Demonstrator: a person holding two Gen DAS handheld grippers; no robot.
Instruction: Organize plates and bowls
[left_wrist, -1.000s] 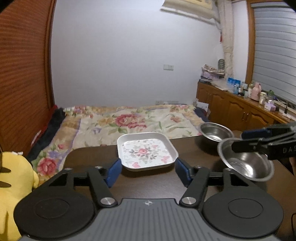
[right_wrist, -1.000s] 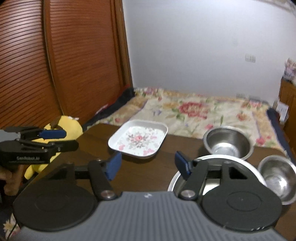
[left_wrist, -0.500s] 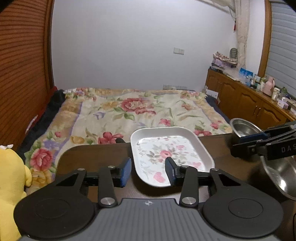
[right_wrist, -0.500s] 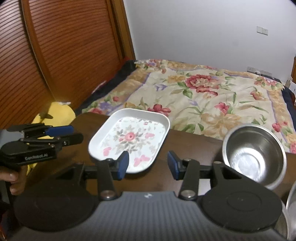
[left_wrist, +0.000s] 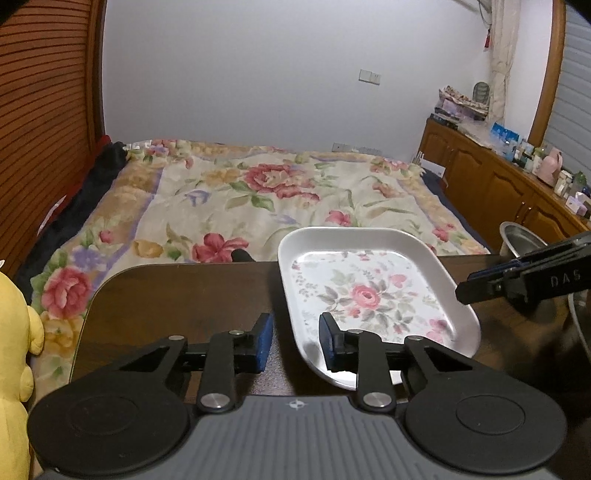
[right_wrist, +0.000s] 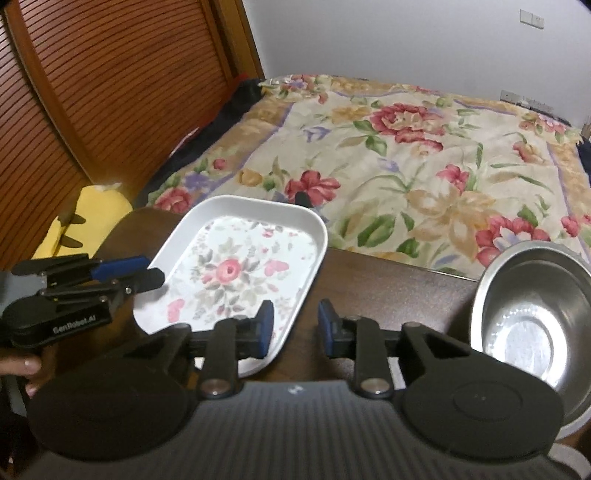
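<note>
A white rectangular tray with a rose print (left_wrist: 373, 295) (right_wrist: 240, 273) lies on the dark wooden table (left_wrist: 177, 295) (right_wrist: 388, 280), near its far edge. My left gripper (left_wrist: 295, 343) (right_wrist: 155, 275) is open, with the jaws narrowed astride the tray's left rim. My right gripper (right_wrist: 295, 328) (left_wrist: 461, 291) is also open and narrowed, astride the tray's right rim. A steel bowl (right_wrist: 532, 317) (left_wrist: 517, 236) stands right of the tray, partly hidden behind the right gripper in the left wrist view.
A second steel bowl's rim (left_wrist: 580, 325) shows at the right edge. A yellow plush toy (left_wrist: 14, 350) (right_wrist: 92, 214) sits off the table's left side. A bed with a floral quilt (left_wrist: 277, 192) lies beyond the table. A person's hand (right_wrist: 26, 365) holds the left gripper.
Both grippers have moved forward to the tray and their jaws have narrowed, the left now over the tray's left rim, the right over its right rim.
</note>
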